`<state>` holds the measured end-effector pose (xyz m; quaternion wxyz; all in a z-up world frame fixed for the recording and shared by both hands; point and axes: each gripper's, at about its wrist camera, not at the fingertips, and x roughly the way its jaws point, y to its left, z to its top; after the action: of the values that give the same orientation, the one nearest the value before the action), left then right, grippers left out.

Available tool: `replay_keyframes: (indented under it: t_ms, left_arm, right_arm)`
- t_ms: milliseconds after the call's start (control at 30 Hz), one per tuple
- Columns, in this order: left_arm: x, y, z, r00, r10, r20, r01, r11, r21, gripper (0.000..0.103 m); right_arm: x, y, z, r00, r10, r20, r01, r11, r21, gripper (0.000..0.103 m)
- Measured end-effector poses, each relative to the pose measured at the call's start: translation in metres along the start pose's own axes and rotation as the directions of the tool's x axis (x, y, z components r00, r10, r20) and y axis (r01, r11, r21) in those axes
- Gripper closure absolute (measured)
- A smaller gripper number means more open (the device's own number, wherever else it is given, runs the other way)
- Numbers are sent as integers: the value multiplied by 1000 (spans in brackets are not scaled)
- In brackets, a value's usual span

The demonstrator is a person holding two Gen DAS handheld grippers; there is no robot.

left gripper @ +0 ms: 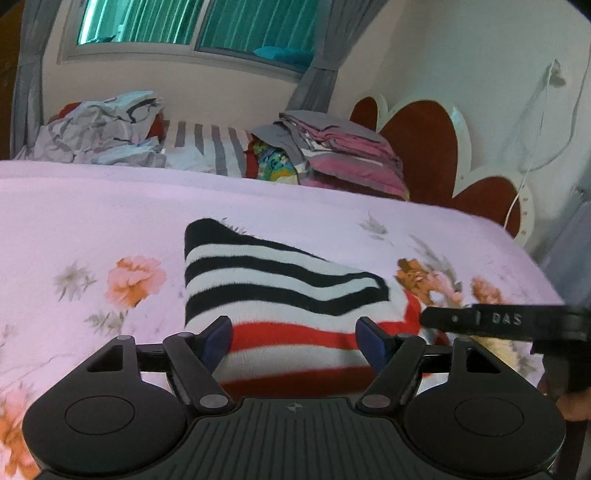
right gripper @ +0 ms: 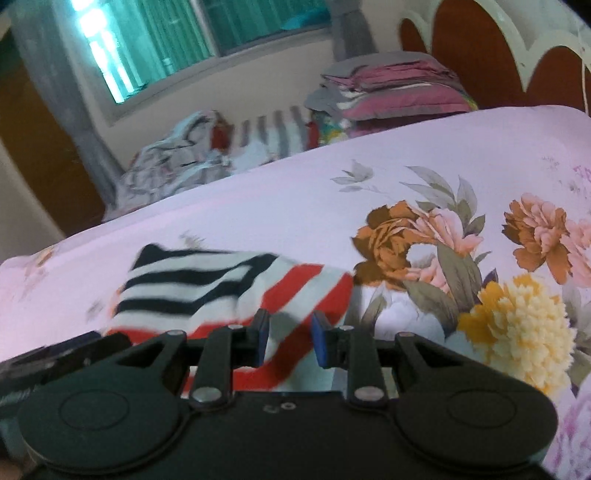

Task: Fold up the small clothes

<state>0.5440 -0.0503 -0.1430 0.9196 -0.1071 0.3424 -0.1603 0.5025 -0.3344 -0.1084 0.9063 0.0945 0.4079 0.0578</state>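
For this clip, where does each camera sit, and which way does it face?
Left wrist: on the left claw, open, facing across the bed over the striped garment; right claw enters at right.
Right wrist: on the right claw, open, over the garment's red end.
Shared: garment, folded pile, window, headboard.
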Motion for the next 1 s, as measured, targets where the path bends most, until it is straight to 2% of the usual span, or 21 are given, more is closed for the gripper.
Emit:
replay_keyframes:
  t_ms: [100, 233, 333, 400, 500, 533, 600, 667, 800, 900, 1000]
  left_arm:
    - [15, 5, -7, 998, 52, -27, -51, 998, 21, 31]
    - [17, 10, -20, 996, 91, 6, -91, 994, 65, 30]
    - [20, 16, -20, 995, 96, -5, -96, 995, 29, 22]
    - [24, 19, -15, 995, 100, -29, -101, 995, -10, 20]
    - [23, 16, -12, 993, 114, -29, -114, 993, -6, 21]
    - [20, 15, -12, 993, 114, -23, -114, 993, -11, 21]
    - [11, 13, -13, 994, 107, -12, -107, 994, -7, 21]
    - [-2, 10, -16, 995, 96, 8, -96, 995, 21, 21]
    - [-28, 5, -25, 997, 75, 29, -76, 997, 32, 21]
    - [-34, 4, -37, 998, 70, 2, -70, 997, 37, 21]
    - [-29, 7, -49, 996, 85, -30, -84, 996, 22, 21]
  right_arm:
    - [20, 7, -5, 999, -29, -13, 29, 998, -47, 77]
    - [28, 22, -17, 999, -29, 23, 33, 979, -202, 77]
    - [33, 21, -19, 998, -45, 44, 56, 953, -296, 81]
    - [38, 9, -18, 999, -40, 36, 47, 973, -226, 82]
    - [35, 17, -20, 997, -65, 41, 74, 953, -294, 82]
    - [32, 18, -17, 997, -66, 33, 72, 956, -283, 82]
    - [14, 15, -11, 998, -18, 52, 29, 975, -219, 80]
    - [-7, 18, -14, 997, 20, 80, -2, 975, -220, 79]
    - [-32, 23, -29, 995, 49, 87, -27, 971, -239, 79]
    - [-42, 25, -45, 996, 52, 79, -33, 972, -233, 79]
    - [-33, 23, -58, 999, 18, 41, -8, 969, -247, 82]
